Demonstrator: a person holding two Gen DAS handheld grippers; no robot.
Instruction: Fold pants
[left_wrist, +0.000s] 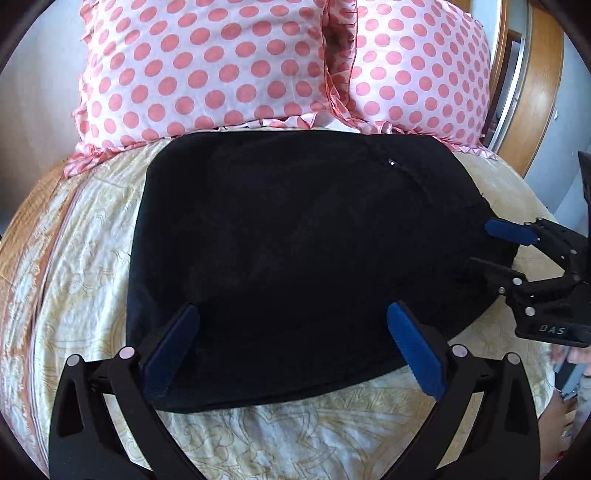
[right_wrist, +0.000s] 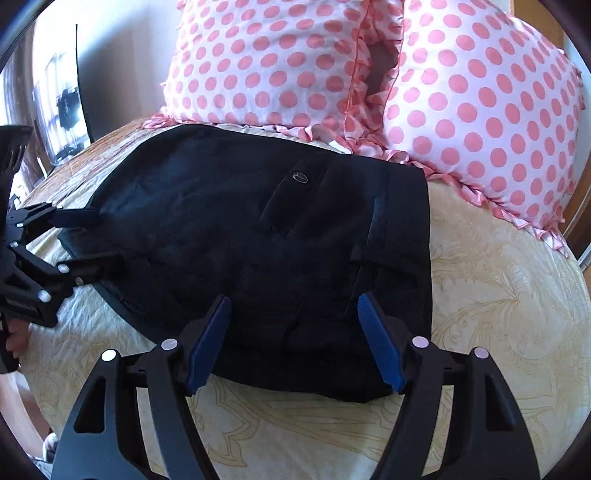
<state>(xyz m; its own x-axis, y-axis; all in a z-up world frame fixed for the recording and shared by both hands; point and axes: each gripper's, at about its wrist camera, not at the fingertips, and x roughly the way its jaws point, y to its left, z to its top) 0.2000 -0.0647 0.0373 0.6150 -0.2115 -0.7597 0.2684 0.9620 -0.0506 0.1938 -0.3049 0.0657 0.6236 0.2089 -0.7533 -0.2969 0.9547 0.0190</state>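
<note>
The pants lie folded on the bed — left gripper and right gripper, at six o'clock, gape apart, holding nothing, likely a released fold.

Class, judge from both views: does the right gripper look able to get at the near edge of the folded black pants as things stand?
Probably yes. The right gripper has its jaws open over the pants, whose near edge lies bare on the bedspread; the left gripper is off to the side.
</note>
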